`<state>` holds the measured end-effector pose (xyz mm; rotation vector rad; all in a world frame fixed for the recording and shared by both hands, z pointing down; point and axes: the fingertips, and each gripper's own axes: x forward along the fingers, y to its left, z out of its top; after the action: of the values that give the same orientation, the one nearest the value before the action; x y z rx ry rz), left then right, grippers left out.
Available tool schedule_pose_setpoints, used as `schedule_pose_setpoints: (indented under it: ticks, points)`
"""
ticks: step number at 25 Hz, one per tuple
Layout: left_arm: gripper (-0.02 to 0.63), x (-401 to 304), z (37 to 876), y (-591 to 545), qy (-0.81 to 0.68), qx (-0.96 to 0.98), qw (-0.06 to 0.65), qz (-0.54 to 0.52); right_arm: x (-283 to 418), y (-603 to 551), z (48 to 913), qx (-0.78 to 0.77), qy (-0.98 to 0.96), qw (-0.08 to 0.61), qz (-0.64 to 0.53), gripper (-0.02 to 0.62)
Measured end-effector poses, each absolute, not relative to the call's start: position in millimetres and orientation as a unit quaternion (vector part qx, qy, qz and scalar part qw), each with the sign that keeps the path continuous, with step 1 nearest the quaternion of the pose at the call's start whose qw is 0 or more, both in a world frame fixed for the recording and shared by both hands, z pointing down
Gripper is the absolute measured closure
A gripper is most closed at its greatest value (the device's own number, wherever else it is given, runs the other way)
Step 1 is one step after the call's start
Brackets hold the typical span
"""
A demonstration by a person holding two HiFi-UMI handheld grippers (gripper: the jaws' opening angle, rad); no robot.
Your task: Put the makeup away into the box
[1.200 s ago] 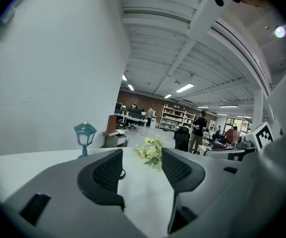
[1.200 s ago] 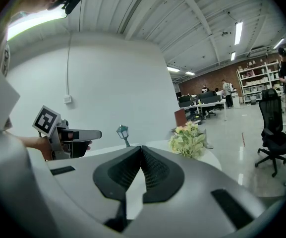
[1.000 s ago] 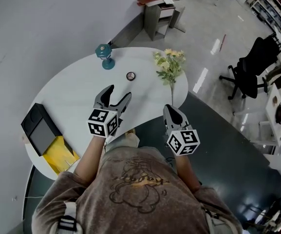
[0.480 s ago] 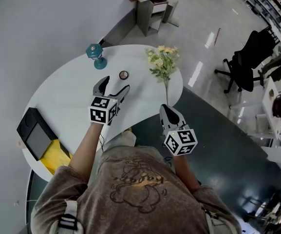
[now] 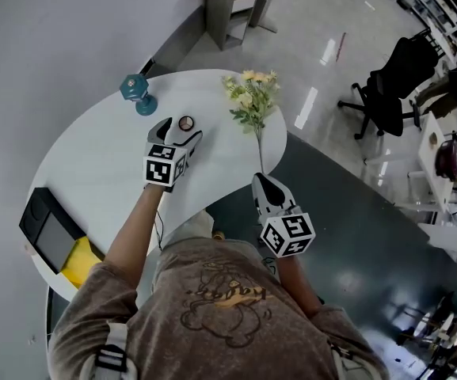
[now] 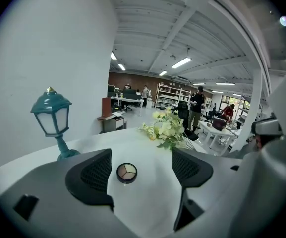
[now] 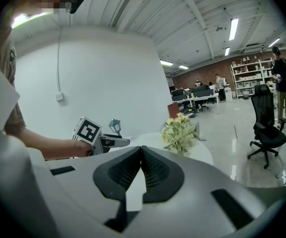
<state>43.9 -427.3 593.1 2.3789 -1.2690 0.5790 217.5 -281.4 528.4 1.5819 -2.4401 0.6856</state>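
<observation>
Left gripper [image 6: 140, 168]: jaws wide, just been opening. Eyeshadow compact [image 6: 126, 172] lies between them on the table [image 5: 93, 165], nearer the left jaw, untouched, toward the table's far edge. Right gripper [image 7: 142, 155]: jaws closed, empty.

One compact [image 6: 126, 172], one lantern [image 6: 52, 118], one box [image 5: 36, 218]

You're in an open-plan office/lab space.
Around you: black office chair [image 5: 386, 77], shelving racks [image 6: 172, 95], desks w/ monitors [image 7: 197, 94], strip lights [image 7: 233, 28] under exposed ceiling beams, shiny grey floor [image 5: 307, 14], brick back wall [image 6: 138, 81].
</observation>
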Motion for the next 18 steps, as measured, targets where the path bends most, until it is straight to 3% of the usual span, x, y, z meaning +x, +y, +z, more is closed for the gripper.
schedule_pose_setpoints:
  ticks: [14, 18]
  points:
    - [0.238, 49.6, 666.6, -462.1, -0.444, 0.828, 0.194, 0.283, 244.2, -283.7, 548.1, 0.558, -0.785, 0.096, 0.25, 0.592]
    - [0.275, 48.9, 681.2, -464.6, -0.444, 0.822, 0.201, 0.295, 246.3, -281.9, 553.6, 0.561, -0.781, 0.099, 0.256, 0.592]
